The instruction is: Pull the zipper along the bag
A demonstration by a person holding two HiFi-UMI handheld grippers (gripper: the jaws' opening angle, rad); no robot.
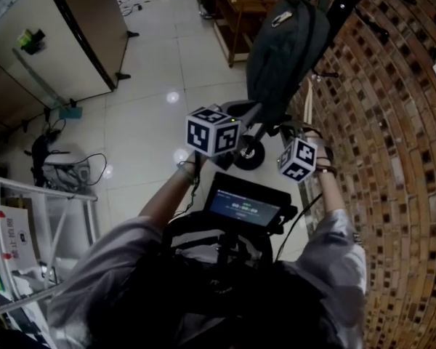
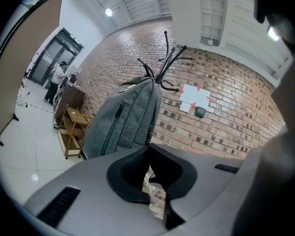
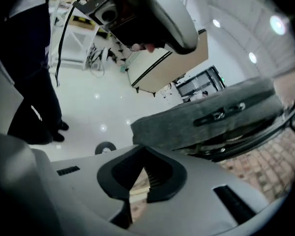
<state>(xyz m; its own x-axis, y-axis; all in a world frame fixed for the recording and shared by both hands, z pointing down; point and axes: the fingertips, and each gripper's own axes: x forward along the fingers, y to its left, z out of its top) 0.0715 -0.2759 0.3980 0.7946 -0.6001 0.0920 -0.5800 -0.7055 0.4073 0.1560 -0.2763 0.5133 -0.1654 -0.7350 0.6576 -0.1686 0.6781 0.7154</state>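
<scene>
Approach stage, zipper pull (image 3: 219,115) not gripped yet. Grey bag (image 1: 287,46) hanging on rack (image 2: 162,65) by brick wall, just ahead of both tools. Right gripper (image 3: 137,181) pinched closed on nothing, close to bag. Left gripper (image 2: 150,181) looks closed too, empty, aimed at bag. Next, prob: open right jaws, line up on pull, pinch, w/ left steadying fabric.

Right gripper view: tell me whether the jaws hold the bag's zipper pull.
No: the right gripper is shut on nothing, with the zipper pull of the bag beyond it.
</scene>
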